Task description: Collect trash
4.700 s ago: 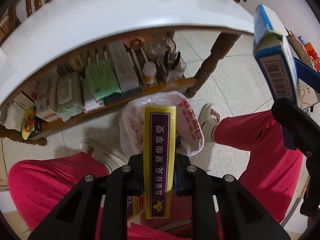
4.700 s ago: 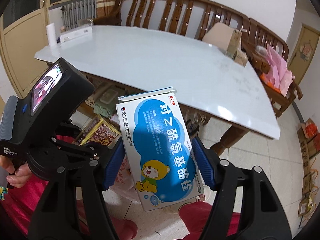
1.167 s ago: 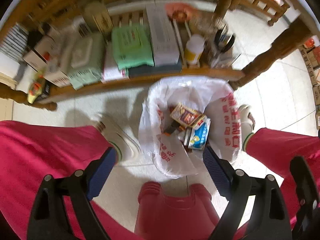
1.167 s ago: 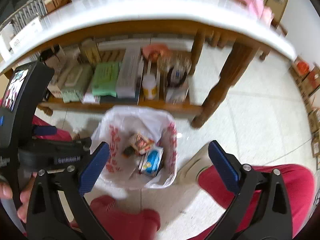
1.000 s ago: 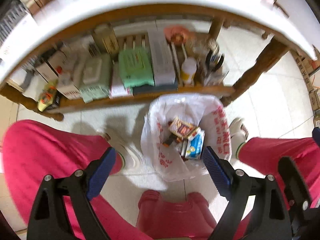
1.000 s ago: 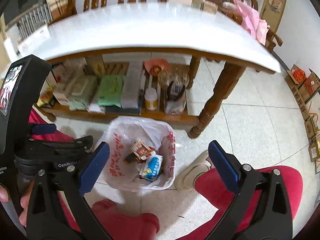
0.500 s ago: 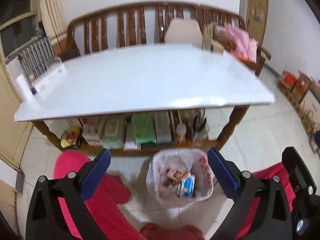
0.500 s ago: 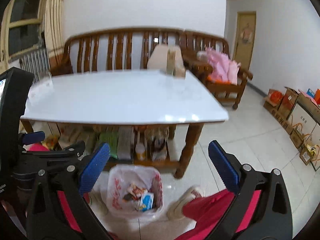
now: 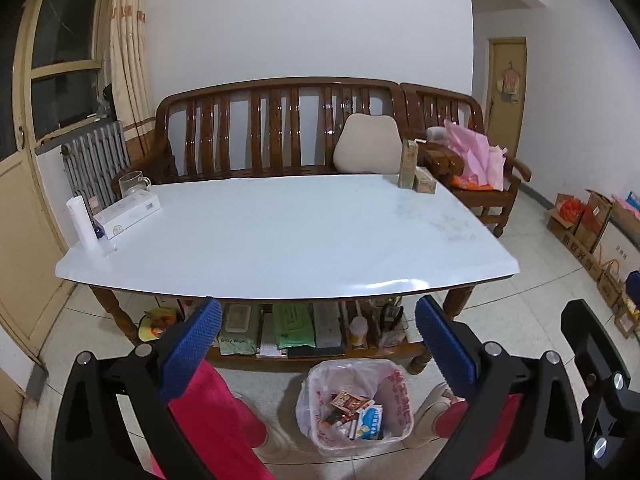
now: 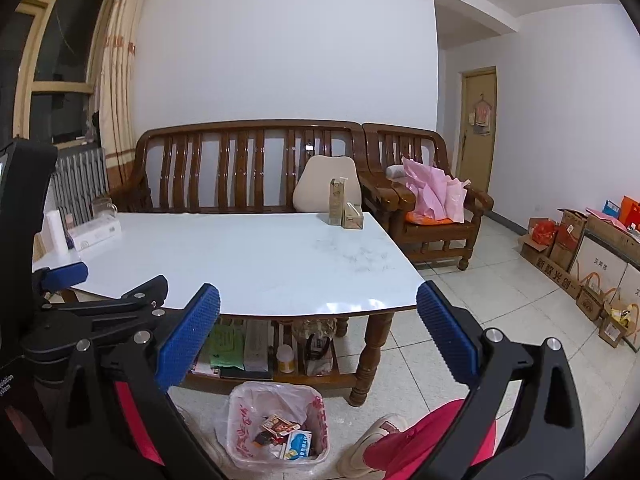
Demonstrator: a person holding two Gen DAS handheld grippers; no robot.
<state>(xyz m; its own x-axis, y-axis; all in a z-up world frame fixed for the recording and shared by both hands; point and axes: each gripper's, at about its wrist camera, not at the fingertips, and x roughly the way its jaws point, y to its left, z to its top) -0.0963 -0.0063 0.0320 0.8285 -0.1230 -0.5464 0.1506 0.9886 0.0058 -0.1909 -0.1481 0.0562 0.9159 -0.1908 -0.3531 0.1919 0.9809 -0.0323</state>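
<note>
both grippers empty, pointed over white table (image 9: 280, 236). left gripper (image 9: 318, 346) jaws spread wide, nothing between. right gripper (image 10: 318, 334) same deal, wide apart, empty. trash bag (image 9: 356, 404) on floor below and between them, boxes already inside. leftovers on table, left to right: white tube (image 9: 82, 222) and flat box (image 9: 128, 210) at far left corner, nearer left hand; tall carton (image 10: 337, 196) plus small box (image 10: 353, 216) standing upright at far right corner, right hand's closer I'd guess. whether those count as trash, can't tell.
</note>
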